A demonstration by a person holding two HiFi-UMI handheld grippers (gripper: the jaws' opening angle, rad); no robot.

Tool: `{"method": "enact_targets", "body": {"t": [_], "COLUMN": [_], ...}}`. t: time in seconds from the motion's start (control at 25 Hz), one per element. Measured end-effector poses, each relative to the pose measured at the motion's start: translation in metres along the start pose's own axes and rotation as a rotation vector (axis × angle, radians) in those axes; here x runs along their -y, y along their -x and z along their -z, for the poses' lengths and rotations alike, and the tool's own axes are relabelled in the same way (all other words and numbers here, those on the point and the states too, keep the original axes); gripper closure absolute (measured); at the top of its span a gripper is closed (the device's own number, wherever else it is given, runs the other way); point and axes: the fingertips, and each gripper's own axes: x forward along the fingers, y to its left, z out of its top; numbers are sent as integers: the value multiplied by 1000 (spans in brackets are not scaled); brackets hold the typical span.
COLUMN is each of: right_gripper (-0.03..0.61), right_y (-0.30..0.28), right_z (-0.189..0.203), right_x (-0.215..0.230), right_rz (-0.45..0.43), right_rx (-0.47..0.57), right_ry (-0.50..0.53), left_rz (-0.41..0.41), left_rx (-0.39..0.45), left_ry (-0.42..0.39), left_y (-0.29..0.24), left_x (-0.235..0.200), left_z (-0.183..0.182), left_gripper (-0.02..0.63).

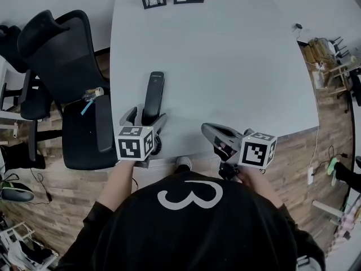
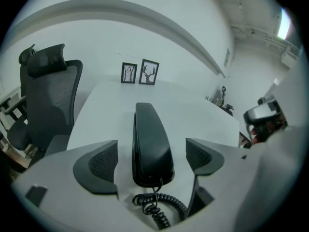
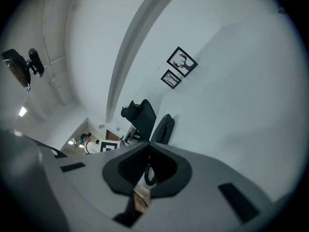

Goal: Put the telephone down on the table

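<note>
Already the long black telephone handset (image 1: pixel 153 95) lies flat near the front edge of the pale grey table (image 1: pixel 225 66). It is between the wide-apart jaws of the left gripper (image 1: pixel 146 116), untouched. The right gripper (image 1: pixel 210 130) is closed and empty. The release seems done; next the left gripper should draw back, clear of the coiled cord (image 2: pixel 161 209).

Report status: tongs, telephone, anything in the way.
Left tongs open, straddling the telephone, pads clear of it. Right tongs shut, empty. Telephone flat on the table, cord coiled at its near end. Nothing blocking.
</note>
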Motion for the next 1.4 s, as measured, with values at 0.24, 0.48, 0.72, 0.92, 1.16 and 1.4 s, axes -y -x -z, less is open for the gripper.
{"method": "enact_targets", "body": {"t": [0.24,0.48,0.72,0.92,1.16,1.4], "right_gripper": [569,569,569,569,569,569], "right_y": [7,12,20,31,40,45], "right_z": [7,22,49,86,127,167], "right_x": [-39,-101,-163,-201,-238,-250], "right_rz": [-5,-85,-140,-160,-183,-167], "right_rx": [43,77,116,145,161,152], "right_ry": [69,132,206,254,287,306], "left_rz": [191,441,556,520,581,634], "left_rx": [97,169,258,344,308,332], "left_ry": [73,26,-8,-59,-76,-26], "left_y": [66,163,260,311,344,367], "left_x": [23,73,102,105,118,122], "left_z": [-27,-45,-38,-15,33,56], "left_gripper": [186,187,323,566,602,601]}}
